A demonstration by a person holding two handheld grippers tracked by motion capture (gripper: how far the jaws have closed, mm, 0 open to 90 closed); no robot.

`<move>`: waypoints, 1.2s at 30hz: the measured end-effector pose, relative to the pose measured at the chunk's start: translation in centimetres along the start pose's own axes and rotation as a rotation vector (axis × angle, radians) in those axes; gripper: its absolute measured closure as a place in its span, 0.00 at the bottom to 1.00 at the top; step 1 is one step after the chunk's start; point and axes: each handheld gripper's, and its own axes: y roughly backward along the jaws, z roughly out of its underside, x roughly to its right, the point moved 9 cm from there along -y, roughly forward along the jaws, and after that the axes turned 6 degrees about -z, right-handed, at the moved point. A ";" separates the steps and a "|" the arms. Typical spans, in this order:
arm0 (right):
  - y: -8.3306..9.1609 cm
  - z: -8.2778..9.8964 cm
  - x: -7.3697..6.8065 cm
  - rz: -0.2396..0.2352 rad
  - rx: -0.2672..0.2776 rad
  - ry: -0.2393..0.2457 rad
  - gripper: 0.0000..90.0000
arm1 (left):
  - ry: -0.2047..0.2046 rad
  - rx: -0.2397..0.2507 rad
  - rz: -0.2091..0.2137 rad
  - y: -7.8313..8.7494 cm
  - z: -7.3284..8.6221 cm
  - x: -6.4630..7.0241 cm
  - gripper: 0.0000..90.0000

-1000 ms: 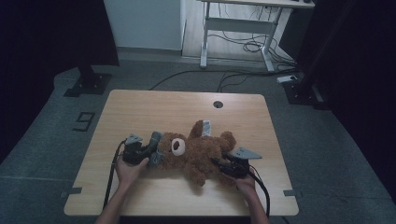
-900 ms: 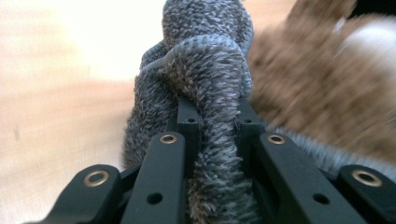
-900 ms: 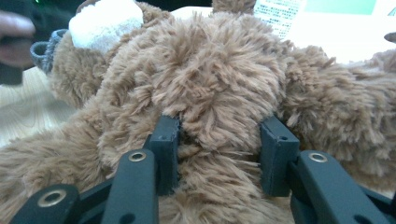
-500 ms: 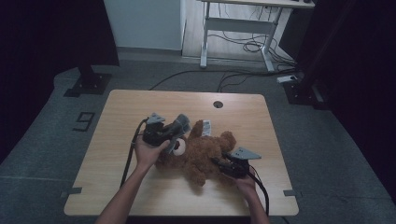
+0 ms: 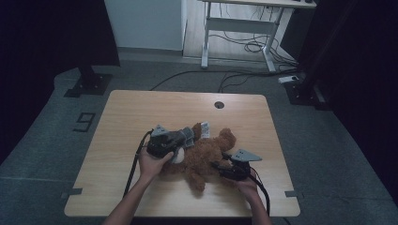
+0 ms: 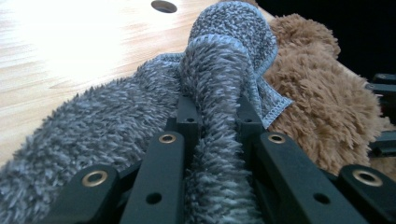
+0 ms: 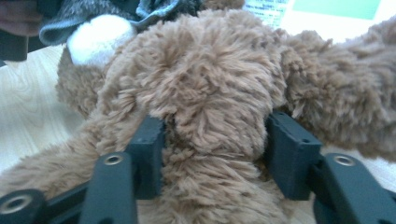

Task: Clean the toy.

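The brown bear [image 5: 206, 154] lies on its back near the middle of the table [image 5: 141, 112], with a grey cloth [image 6: 219, 93] draped over its head at the left. The left tongs [image 5: 185, 139] are clamped on a fold of that cloth above the bear's head, while the right tongs [image 5: 220, 166] straddle a plush limb, their jaws having just been opening, so the pads look only loosely against the fur. To dress or wipe the bear cleanly, I judge the right tongs should steady the body while the left draws the cloth slowly, keeping its fold pinched.
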 end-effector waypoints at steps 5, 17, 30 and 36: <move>0.8 -0.7 -0.3 0.005 -0.010 -0.005 0.35 | 0.003 0.047 0.016 0.8 1.0 0.6 0.87; 2.2 -2.4 -0.7 0.036 0.017 -0.049 0.19 | -0.027 0.096 0.013 2.0 2.4 1.6 0.87; -1.7 0.4 -0.8 -0.072 -0.152 -0.108 0.01 | 0.001 0.110 0.051 2.5 2.9 1.8 0.87; -2.1 0.0 -1.0 -0.053 -0.119 -0.023 0.48 | 0.013 0.136 0.038 2.5 2.8 1.5 0.87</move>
